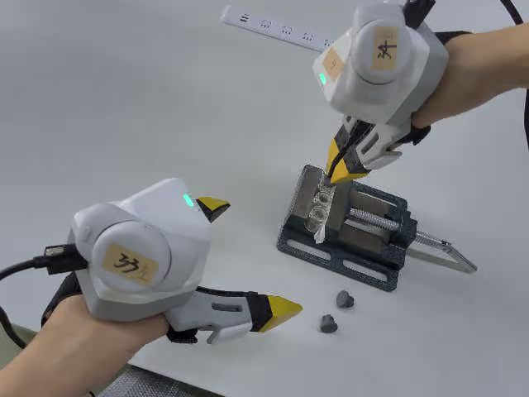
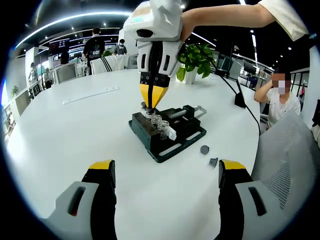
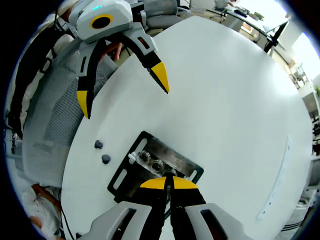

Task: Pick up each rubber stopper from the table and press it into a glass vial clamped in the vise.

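Right tongs, pinched shut, hang over clear glass vials that the dark metal vise steadies. Left tongs gape wide near two grey rubber stoppers, probably next.

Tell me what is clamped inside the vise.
Clamped in the vise stands a row of clear glass vials. The shut right gripper hangs over the vial at the far end of the row, so that vial's mouth cannot be seen.

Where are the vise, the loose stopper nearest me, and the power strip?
vise [image 1: 337, 259]: head view, front base flange.
stopper [image 1: 328, 323]: head view, its top.
power strip [image 1: 277, 27]: head view, middle of body.
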A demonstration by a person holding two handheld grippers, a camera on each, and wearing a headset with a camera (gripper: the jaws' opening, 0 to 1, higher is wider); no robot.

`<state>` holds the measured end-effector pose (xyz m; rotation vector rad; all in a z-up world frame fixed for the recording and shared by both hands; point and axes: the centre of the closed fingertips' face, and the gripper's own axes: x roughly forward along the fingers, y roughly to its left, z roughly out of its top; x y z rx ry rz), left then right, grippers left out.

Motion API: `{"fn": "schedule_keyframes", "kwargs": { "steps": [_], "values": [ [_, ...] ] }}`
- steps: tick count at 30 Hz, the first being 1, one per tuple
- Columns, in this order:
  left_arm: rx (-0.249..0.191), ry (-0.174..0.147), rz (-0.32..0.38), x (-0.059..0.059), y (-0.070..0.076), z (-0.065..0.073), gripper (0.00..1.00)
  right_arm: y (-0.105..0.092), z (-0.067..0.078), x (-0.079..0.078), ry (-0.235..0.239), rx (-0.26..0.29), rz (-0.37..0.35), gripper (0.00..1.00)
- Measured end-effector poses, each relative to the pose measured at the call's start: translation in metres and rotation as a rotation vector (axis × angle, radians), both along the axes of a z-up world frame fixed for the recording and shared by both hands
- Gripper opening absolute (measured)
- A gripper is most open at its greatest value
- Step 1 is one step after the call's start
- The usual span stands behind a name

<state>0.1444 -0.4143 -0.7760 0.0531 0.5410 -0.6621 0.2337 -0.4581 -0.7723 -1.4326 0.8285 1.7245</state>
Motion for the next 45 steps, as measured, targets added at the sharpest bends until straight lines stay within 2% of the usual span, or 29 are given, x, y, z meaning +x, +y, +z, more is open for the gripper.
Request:
{"fn": "schedule_keyframes", "kwargs": {
  "steps": [6,10,14,18,19,20,23,25,28,33,39,41,45],
  "values": [
    [0.0,-0.003,0.004,0.001,0.002,0.001,0.83,0.0,-0.002,0.002,-0.042,-0.009,0.018,0.0],
    [0.001,-0.006,0.002,0.002,0.002,0.002,0.83,0.0,-0.001,0.002,-0.041,0.0,-0.016,0.0],
    [0.003,-0.012,-0.002,0.003,0.001,0.004,0.83,0.0,-0.001,0.003,-0.021,-0.015,-0.065,0.0],
    [0.003,-0.016,-0.001,0.003,0.001,0.006,0.83,0.001,-0.001,0.002,-0.034,-0.031,-0.064,0.0],
    [0.004,-0.016,-0.001,0.003,0.001,0.006,0.83,0.001,-0.001,0.001,-0.029,-0.033,-0.084,0.0],
    [0.007,-0.018,-0.003,0.003,0.001,0.005,0.83,0.001,0.0,0.001,-0.023,-0.039,-0.144,0.0],
    [0.009,-0.018,-0.005,0.003,0.001,0.005,0.83,0.002,0.0,0.001,-0.031,-0.047,-0.149,0.0],
    [0.007,-0.016,-0.005,0.003,0.0,0.005,0.83,0.002,-0.001,0.002,-0.033,-0.065,-0.184,0.0],
    [0.005,-0.018,-0.005,0.004,0.0,0.006,0.82,0.002,0.0,-0.001,-0.046,-0.075,-0.173,0.0],
    [0.006,-0.015,-0.011,0.004,-0.002,0.005,0.82,0.001,0.0,0.001,-0.038,-0.081,-0.202,0.0],
    [0.007,-0.022,-0.016,0.006,-0.002,0.008,0.82,0.0,0.001,0.0,-0.038,-0.06,-0.224,0.0],
    [0.009,-0.024,-0.017,0.007,-0.002,0.01,0.82,0.0,0.002,0.0,-0.041,-0.048,-0.198,0.0],
    [0.009,-0.029,-0.017,0.008,-0.002,0.014,0.82,-0.001,0.002,0.002,-0.03,-0.023,-0.199,0.0]
  ]
}}
